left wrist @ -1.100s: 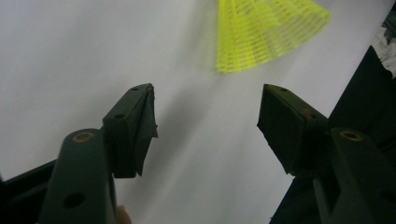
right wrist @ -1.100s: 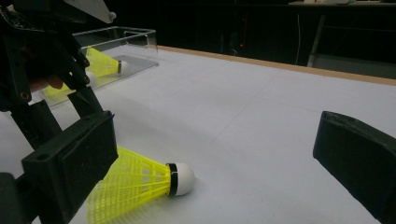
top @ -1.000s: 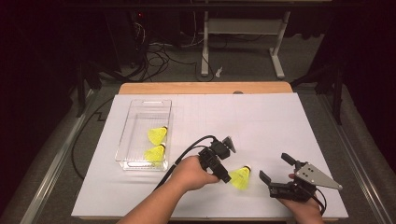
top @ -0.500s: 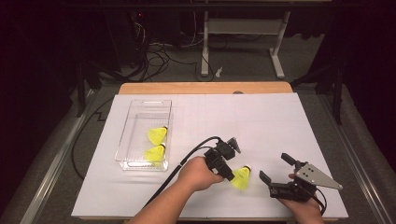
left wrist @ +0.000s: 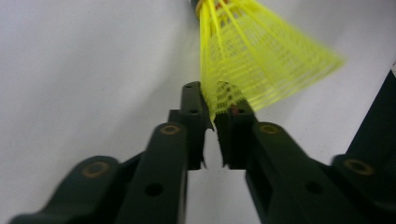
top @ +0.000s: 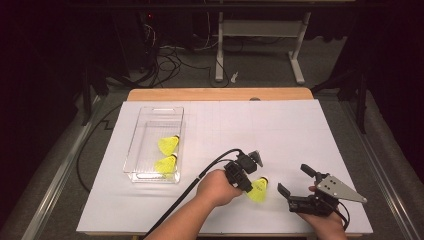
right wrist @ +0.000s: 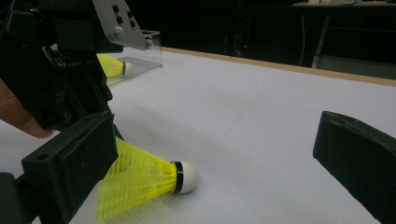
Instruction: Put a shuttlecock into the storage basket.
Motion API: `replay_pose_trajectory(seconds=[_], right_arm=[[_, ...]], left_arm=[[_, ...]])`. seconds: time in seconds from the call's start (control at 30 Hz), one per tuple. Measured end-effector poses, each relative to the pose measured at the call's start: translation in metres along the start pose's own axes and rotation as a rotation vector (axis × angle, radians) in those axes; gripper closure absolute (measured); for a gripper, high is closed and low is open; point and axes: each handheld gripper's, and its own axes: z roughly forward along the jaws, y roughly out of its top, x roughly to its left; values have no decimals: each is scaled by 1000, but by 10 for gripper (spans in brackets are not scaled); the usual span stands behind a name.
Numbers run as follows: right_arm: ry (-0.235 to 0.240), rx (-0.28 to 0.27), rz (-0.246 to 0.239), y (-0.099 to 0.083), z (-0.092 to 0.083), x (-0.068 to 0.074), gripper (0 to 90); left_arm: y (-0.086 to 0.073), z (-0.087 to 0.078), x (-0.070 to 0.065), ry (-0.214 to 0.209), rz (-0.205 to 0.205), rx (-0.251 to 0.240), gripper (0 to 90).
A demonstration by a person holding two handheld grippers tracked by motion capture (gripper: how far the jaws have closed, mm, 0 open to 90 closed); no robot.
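Tongs on the left [left wrist: 211, 116] have just closed, pinching the yellow shuttlecock's [top: 258, 189] skirt; right tongs [top: 296, 181] gape wide nearby.

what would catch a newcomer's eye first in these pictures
Most likely the bright yellow shuttlecock lying on the white table near its front edge, with the left gripper pinching the rim of its mesh skirt, the jaws having just been closing. Next, the clear plastic tray on the table's left side with two more yellow shuttlecocks inside. The right gripper rests open just right of the pinched shuttlecock.
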Motion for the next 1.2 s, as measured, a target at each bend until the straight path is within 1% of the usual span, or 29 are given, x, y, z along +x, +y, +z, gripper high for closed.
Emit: replay_pose_trajectory(seconds=[0.07,0.1,0.17,0.2,0.43,0.57,0.6,0.73,0.9,1.03,1.2], right_arm=[[1,1,-1,0,0,0,4],[0,0,1,0,0,0,4],[-1,0,1,0,0,0,4],[-1,0,2,0,0,0,4],[-1,2,-2,0,0,1,4],[0,2,-1,0,0,1,4],[0,3,-2,0,0,1,4],[-1,3,-4,0,0,1,4],[-2,4,-4,0,0,1,4],[-2,5,-3,0,0,1,4],[-3,7,-2,0,1,1,4]], left_arm=[[-1,0,0,-9,5,-3,889],[-1,-1,-1,-4,13,-3,892],[-1,-1,-1,-14,18,-3,895],[-2,-2,-2,-9,23,0,896],[-6,-9,-1,-13,26,-2,896],[-9,-14,0,-7,25,-1,896],[-11,-15,1,-5,22,-1,896],[-16,-19,5,-19,8,-4,896],[-23,-22,9,-19,-2,0,895],[-30,-24,13,-15,-16,-6,895],[-39,-27,19,-25,-33,-11,895]])
